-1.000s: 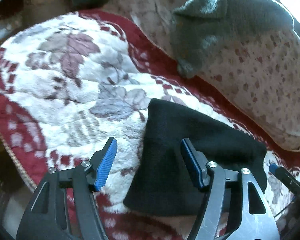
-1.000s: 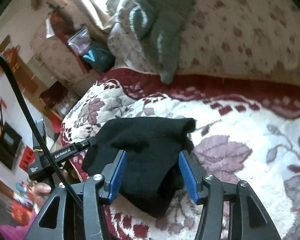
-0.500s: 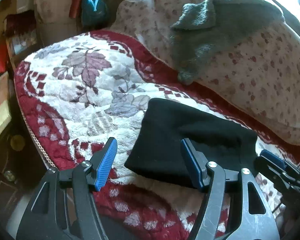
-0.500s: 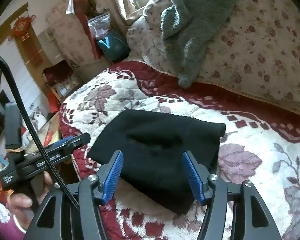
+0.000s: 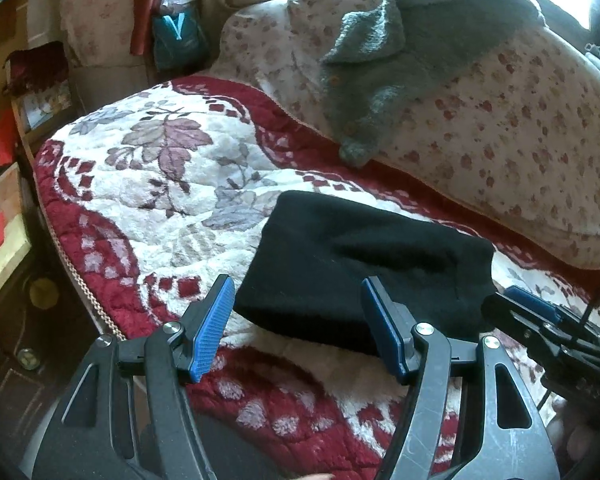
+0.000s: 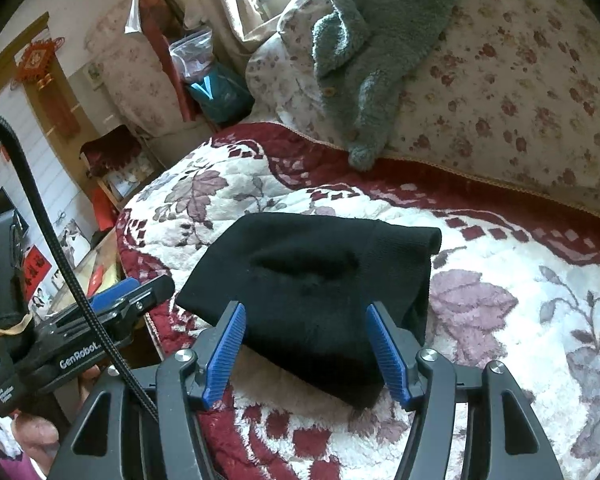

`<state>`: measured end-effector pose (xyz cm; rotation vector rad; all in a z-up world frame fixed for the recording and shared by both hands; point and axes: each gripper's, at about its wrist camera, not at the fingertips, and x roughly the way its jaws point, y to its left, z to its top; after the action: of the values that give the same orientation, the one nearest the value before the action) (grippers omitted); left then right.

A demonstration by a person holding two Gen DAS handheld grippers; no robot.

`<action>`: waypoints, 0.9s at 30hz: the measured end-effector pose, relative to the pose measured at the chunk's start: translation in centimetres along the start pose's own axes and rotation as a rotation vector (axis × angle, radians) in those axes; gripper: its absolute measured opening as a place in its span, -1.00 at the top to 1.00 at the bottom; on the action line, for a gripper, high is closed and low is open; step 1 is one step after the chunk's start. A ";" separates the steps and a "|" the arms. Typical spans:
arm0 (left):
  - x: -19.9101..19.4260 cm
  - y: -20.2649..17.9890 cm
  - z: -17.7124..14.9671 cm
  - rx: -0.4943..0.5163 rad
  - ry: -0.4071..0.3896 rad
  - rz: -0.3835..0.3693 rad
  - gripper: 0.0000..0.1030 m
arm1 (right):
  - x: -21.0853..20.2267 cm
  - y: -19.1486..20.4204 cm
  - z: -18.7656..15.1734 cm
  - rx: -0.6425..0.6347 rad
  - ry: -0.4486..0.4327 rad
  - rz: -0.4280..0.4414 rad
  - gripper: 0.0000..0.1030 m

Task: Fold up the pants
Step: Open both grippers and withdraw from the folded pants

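**Folded black pants on the sofa cover**

Black pants, knit-looking, folded into a compact thick wedge with a shallow crease across the top. Flat on the red and white floral sofa cover, near its front edge.

Just ahead of the left tool, blue pads spread apart, nothing between them. Right tool likewise above the near edge of the pants, its pads just widened, gripping nothing.

Grey fleece garment draped over the floral back cushion. Clear plastic bag beyond the sofa end, contents unreadable.
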<state>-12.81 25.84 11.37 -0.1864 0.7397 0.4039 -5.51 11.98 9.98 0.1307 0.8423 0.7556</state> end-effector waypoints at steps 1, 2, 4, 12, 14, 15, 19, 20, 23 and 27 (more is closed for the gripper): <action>0.0 -0.1 -0.1 0.006 -0.001 0.004 -0.28 | 0.0 0.0 0.0 0.000 0.001 -0.002 -0.18; 0.0 -0.2 -0.1 0.010 -0.001 0.006 -0.28 | 0.0 0.0 0.0 -0.001 0.002 -0.005 -0.18; -0.1 -0.3 -0.2 0.017 -0.005 0.001 -0.28 | 0.0 0.0 -0.1 -0.004 0.005 -0.007 -0.18; 0.3 -0.2 -0.3 0.000 -0.004 0.001 -0.28 | 0.4 -0.1 -0.4 -0.004 0.024 -0.013 -0.26; 0.5 -0.1 -0.3 -0.003 -0.003 0.004 -0.28 | 0.5 -0.1 -0.4 -0.002 0.025 -0.012 -0.26; 0.5 0.0 -0.3 -0.004 -0.004 0.004 -0.28 | 0.6 -0.1 -0.4 -0.003 0.026 -0.012 -0.26; 0.7 0.0 -0.3 -0.007 -0.007 0.007 -0.28 | 0.6 -0.1 -0.3 0.000 0.025 -0.011 -0.26; 0.7 0.1 -0.3 -0.007 -0.007 0.006 -0.28 | 0.6 -0.1 -0.3 0.001 0.023 -0.010 -0.26; 1.0 0.1 -0.3 -0.008 0.000 0.005 -0.28 | 0.7 -0.2 -0.2 0.001 0.027 -0.008 -0.27; 1.2 0.2 -0.2 -0.008 0.003 0.003 -0.28 | 0.9 -0.1 -0.1 0.000 0.031 -0.009 -0.27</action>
<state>-12.24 26.33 10.37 -0.1934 0.7412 0.4100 -5.13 12.48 9.33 0.1151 0.8723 0.7505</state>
